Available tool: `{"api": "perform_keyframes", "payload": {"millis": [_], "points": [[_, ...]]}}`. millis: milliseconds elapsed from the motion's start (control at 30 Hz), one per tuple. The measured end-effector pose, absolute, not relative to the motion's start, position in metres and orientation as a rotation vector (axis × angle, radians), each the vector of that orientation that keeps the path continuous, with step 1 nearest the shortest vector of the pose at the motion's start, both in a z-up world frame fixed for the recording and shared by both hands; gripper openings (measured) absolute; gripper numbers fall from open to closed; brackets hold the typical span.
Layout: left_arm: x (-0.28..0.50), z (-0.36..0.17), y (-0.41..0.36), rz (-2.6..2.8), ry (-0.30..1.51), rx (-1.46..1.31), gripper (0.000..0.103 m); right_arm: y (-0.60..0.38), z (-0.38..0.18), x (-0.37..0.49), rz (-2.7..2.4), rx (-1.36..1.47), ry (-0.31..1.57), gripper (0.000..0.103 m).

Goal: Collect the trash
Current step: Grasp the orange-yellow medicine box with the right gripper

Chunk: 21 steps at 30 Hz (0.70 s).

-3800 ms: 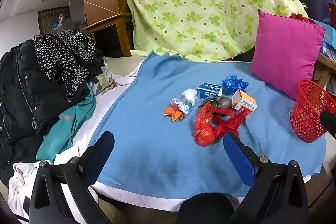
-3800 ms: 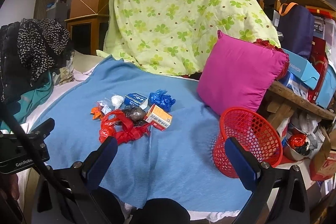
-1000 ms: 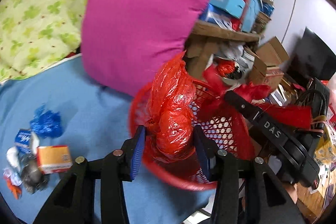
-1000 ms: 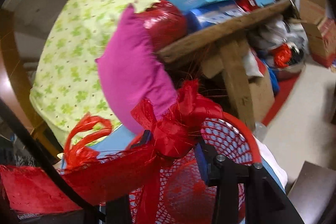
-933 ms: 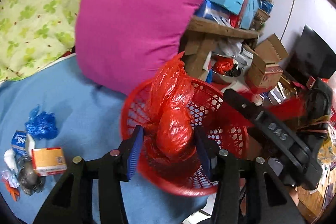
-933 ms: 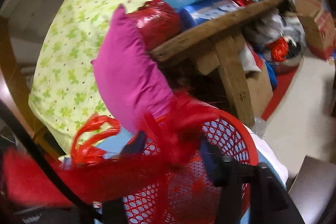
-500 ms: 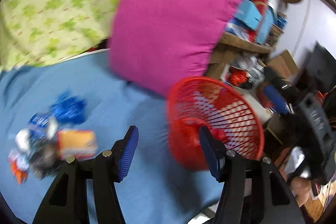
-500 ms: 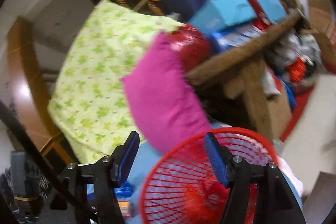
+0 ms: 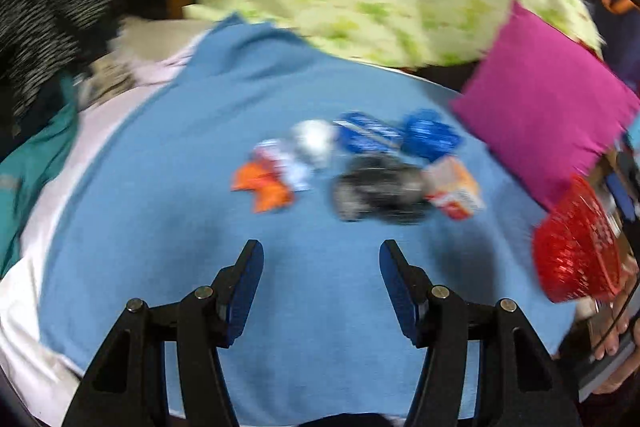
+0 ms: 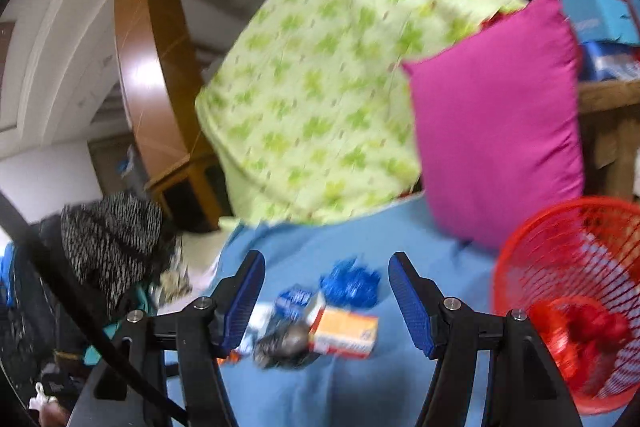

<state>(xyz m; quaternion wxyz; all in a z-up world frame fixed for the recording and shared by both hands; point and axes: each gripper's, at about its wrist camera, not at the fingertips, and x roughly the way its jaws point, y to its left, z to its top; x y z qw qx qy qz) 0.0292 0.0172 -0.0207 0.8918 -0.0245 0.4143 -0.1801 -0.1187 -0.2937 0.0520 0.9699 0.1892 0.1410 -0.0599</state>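
In the left wrist view, dark and teal clothes point(image 9: 44, 39) are heaped at the far left edge of the bed, beside the blue blanket point(image 9: 168, 211) that carries the trash. The left hand-held gripper point(image 9: 321, 291) hangs over bare blanket with its blue pads apart and nothing between them. The trash lies in a loose cluster ahead of it, well clear of the fingertips. From left to right there is an orange scrap point(image 9: 262, 185), a white crumpled piece point(image 9: 314, 141), a blue packet point(image 9: 366, 137), a dark crumpled wad point(image 9: 378, 193) almost straight ahead of the open jaws, a blue crumpled bag point(image 9: 430, 139) and an orange-and-white carton point(image 9: 454, 189) touching the wad's right side. Motion blur smears all of them. Further right a magenta cushion point(image 9: 548, 115) leans near the blanket's edge, and the red basket point(image 9: 576, 259) stands at the far right, well apart from the cluster.

In the right wrist view, the right hand-held gripper point(image 10: 326, 301) also stands apart and empty. The dark wad point(image 10: 286, 343), the carton point(image 10: 346, 335), the blue packet point(image 10: 294, 301) and the blue bag point(image 10: 350, 285) show between and just beyond its fingers, lying on the blanket. To the right, the red basket point(image 10: 560, 247) sits beside the gripper's right finger, with a red plastic bag point(image 10: 580, 339) inside it. The green patterned quilt point(image 10: 320, 99) rises behind.
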Motion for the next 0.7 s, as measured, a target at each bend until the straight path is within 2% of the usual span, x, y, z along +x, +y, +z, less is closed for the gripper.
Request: {"api": "perform_keyframes", "payload": {"millis": [367,467,500,700], "points": [[0.036,-0.053,0.041,-0.302,0.905,-0.051,0.061,-0.282,-0.001,-0.062,-0.084,0.476,0.553,0.068],[0.037,-0.058,0.032,-0.322,0.917,-0.034,0.061,-0.292,-0.013,-0.045,-0.073,0.544,0.614,0.071],[0.038,-0.059,0.027,-0.329,0.917,-0.026,0.061,-0.296,-0.018,-0.038,-0.067,0.572,0.636,0.076],[0.050,-0.052,0.000,-0.385,0.897,0.008,0.061,-0.321,-0.058,0.003,-0.029,0.819,0.762,0.077]]}}
